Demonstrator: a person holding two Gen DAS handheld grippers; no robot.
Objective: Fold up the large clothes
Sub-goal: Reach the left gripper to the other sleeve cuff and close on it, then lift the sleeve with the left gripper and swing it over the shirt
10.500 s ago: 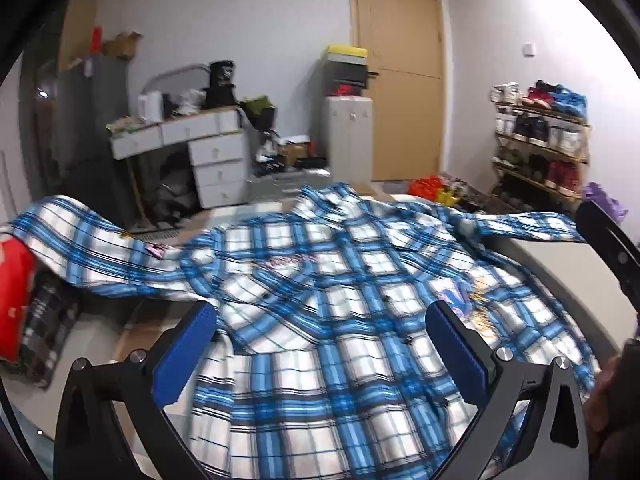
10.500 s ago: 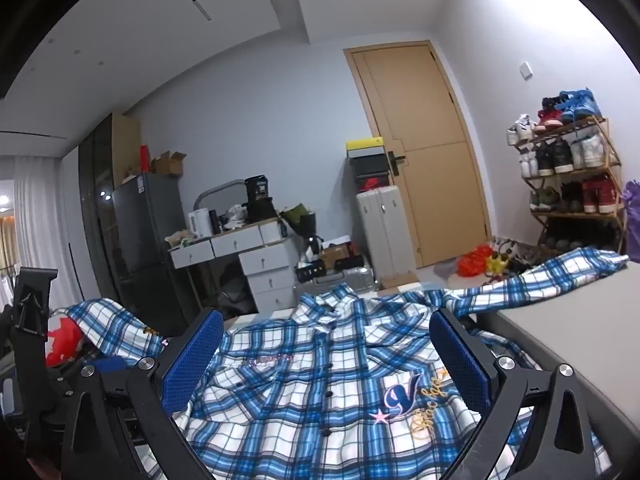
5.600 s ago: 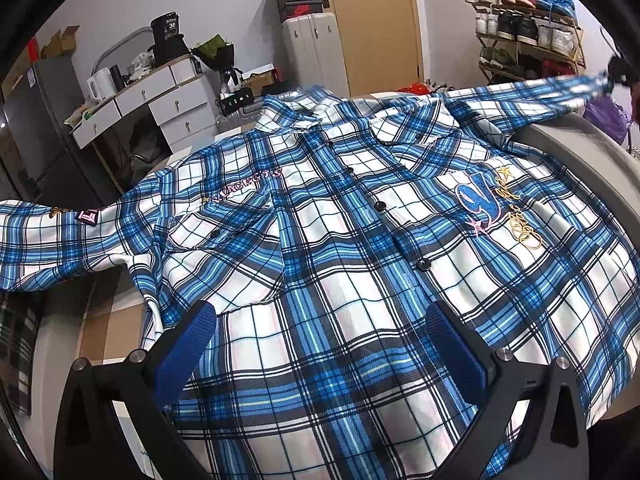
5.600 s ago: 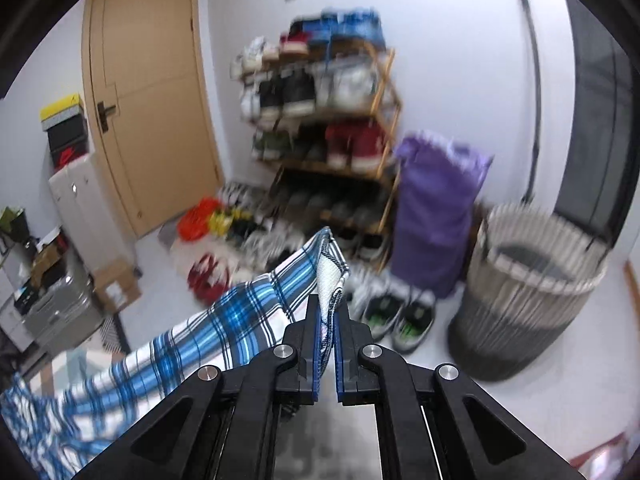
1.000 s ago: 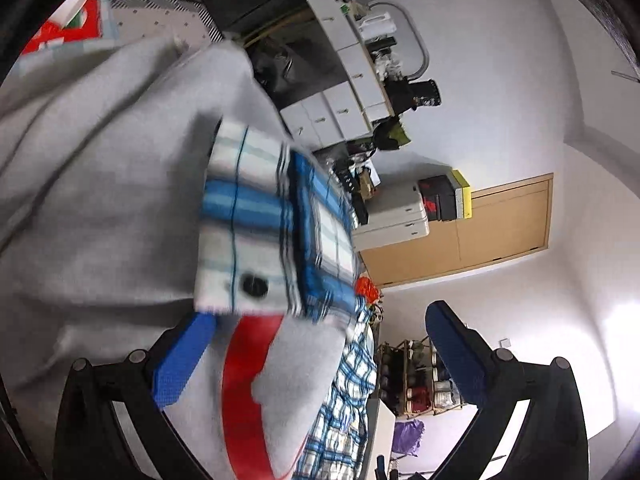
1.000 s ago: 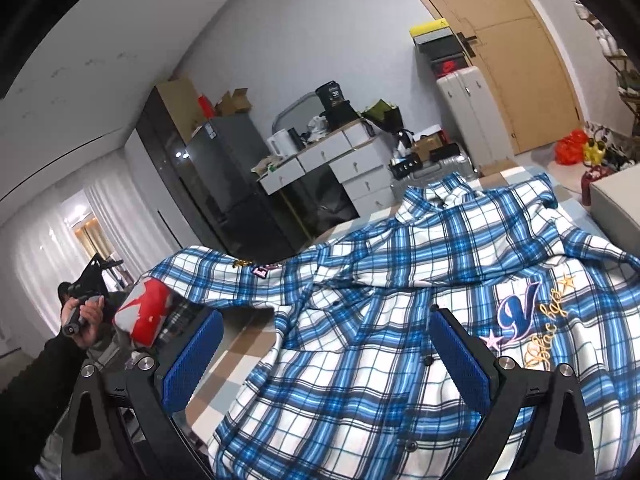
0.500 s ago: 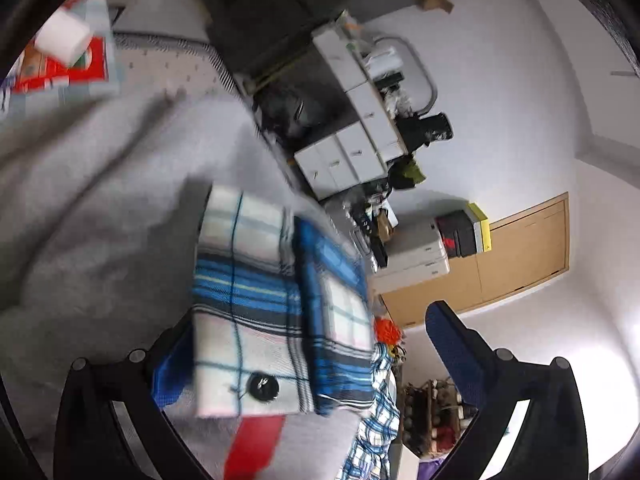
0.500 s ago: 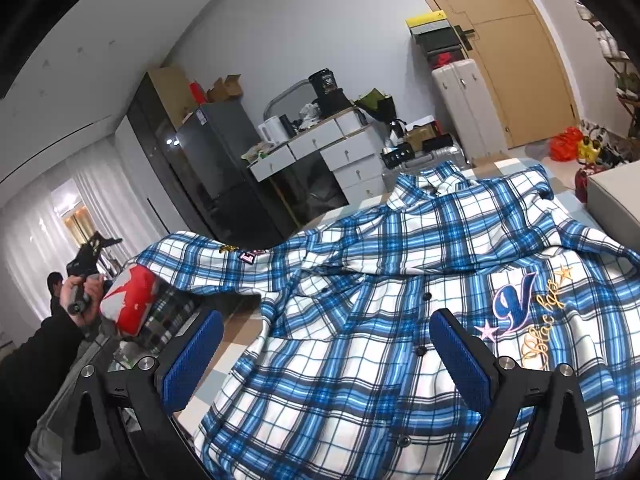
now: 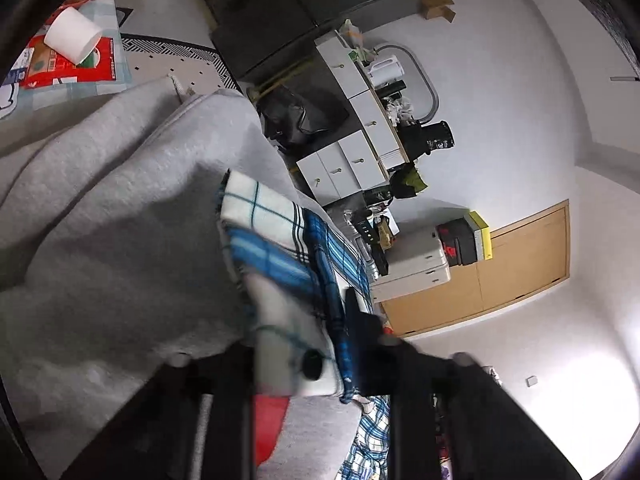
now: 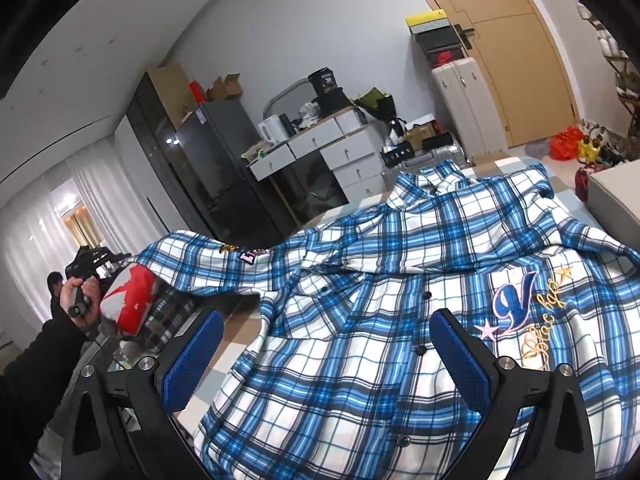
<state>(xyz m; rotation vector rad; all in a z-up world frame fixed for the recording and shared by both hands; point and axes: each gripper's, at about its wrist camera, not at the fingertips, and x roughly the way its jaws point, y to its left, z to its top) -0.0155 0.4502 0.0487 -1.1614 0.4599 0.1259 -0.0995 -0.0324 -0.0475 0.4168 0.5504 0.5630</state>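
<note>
A large blue and white plaid shirt (image 10: 400, 300) lies spread face up on the table, buttoned, with a "V" emblem on the chest. Its left sleeve runs off to the left over a pile of clothes. My right gripper (image 10: 326, 356) is open and empty, hovering above the shirt's lower front. My left gripper (image 9: 308, 364) is shut on the cuff (image 9: 280, 264) of that sleeve, which has a black button and lies on a grey garment (image 9: 120, 220). The left gripper also shows far left in the right wrist view (image 10: 86, 264).
A grey and red garment (image 10: 128, 300) and a dark checked one are piled at the table's left end. Beyond stand a white drawer desk (image 10: 320, 148), a dark fridge (image 10: 224, 168), suitcases (image 10: 460, 100) and a wooden door (image 10: 520, 52). A toilet roll (image 9: 72, 40) lies on the floor.
My left gripper has moved onto the sleeve cuff and closed on it. My right gripper has dropped a little closer to the shirt front and stays open.
</note>
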